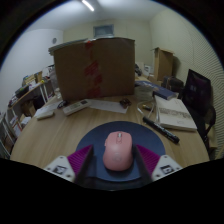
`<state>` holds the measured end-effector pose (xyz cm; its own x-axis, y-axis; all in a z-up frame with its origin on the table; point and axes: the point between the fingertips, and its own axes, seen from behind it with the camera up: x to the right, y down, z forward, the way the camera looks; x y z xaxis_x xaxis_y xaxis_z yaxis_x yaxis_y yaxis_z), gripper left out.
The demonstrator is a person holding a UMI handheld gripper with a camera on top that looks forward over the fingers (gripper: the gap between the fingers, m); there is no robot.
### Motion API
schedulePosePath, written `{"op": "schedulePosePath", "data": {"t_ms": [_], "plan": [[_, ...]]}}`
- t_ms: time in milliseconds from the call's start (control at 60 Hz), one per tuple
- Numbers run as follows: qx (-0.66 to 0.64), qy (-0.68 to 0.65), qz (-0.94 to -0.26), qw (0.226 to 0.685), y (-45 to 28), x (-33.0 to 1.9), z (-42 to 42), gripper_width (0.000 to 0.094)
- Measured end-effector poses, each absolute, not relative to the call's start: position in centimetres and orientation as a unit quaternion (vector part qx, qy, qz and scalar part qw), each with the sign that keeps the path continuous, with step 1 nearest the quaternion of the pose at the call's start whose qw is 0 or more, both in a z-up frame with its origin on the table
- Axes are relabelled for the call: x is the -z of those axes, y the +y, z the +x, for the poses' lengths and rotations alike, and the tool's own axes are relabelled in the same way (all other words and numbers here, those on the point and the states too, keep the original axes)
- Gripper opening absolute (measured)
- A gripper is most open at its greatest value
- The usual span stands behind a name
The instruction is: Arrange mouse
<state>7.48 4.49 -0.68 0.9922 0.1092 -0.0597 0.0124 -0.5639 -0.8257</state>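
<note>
Resting on a round blue mat, the pink mouse sits between the released gripper fingers.

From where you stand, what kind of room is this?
Probably an office: a wooden desk with a pink mouse between the open tongs, a cardboard box and a notebook.

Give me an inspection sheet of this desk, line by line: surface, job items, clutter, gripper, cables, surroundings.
Surface: round light wooden table.
Job's things: pale pink computer mouse on a dark blue round mouse mat, between the fingers.
Clutter: large brown cardboard box, white keyboard, open notebook, black pen.
Grippers: gripper open; magenta pads flank the mouse with gaps.
Cables: nothing seen.
Surroundings: bookshelf, dark office chair, ceiling light.
</note>
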Motion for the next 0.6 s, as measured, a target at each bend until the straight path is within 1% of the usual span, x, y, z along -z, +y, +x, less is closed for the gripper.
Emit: {"op": "schedulePosePath", "data": {"t_ms": [17, 50, 83, 167, 350, 450, 600], "plan": [[-0.054, -0.034, -0.881, 0.468, 4.3, 0.5, 7.4, 0.0863], [-0.054, -0.031, -0.878, 0.475, 3.9, 0.0, 7.3, 0.0818], [-0.051, -0.027, -0.875, 0.482, 3.4, -0.5, 7.6, 0.0834], [-0.054, -0.028, -0.865, 0.498, 1.0, -2.1, 7.7, 0.0838], [-0.098, -0.047, -0.840, 0.531, -8.9, -5.4, 6.7, 0.0840], [-0.118, -0.062, -0.828, 0.544, -13.9, -5.5, 5.8, 0.0840], [-0.123, -0.082, -0.823, 0.548, -18.3, -3.7, 6.6, 0.0832]]}}
